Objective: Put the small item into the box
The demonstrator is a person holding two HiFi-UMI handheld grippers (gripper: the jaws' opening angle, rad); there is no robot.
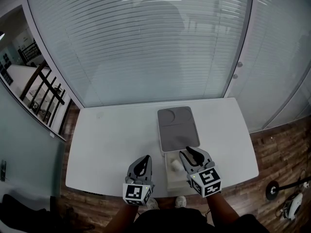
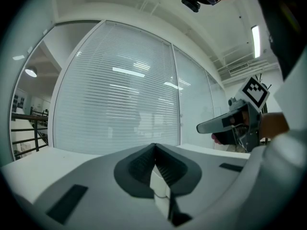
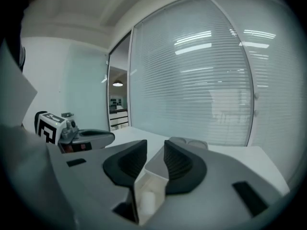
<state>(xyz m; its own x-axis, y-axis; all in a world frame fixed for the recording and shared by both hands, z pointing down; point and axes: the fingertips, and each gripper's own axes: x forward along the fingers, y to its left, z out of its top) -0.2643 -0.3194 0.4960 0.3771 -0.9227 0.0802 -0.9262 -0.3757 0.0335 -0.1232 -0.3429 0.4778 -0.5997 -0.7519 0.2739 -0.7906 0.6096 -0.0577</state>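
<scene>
Small item point(image 1: 176, 166) is lying inside the box point(image 1: 171, 182) (lid point(image 1: 178, 127) lying open beyond it). Right tongs point(image 1: 192, 153) are hovering released above the box, left tongs point(image 1: 142, 165) sitting clenched and empty beside it; a low swing is risking clipping the box wall.

White item point(image 1: 175, 165) seemingly inside open box point(image 1: 168, 177)

The surface point(image 1: 112, 144) is plain white. The box point(image 1: 168, 178) is cream-white, its lid point(image 1: 178, 130) lined grey, and the small item point(image 1: 175, 165) is white. The left claw point(image 1: 145, 158) and right claw point(image 1: 187, 152) are grey with black pads and black-and-white square markers.
</scene>
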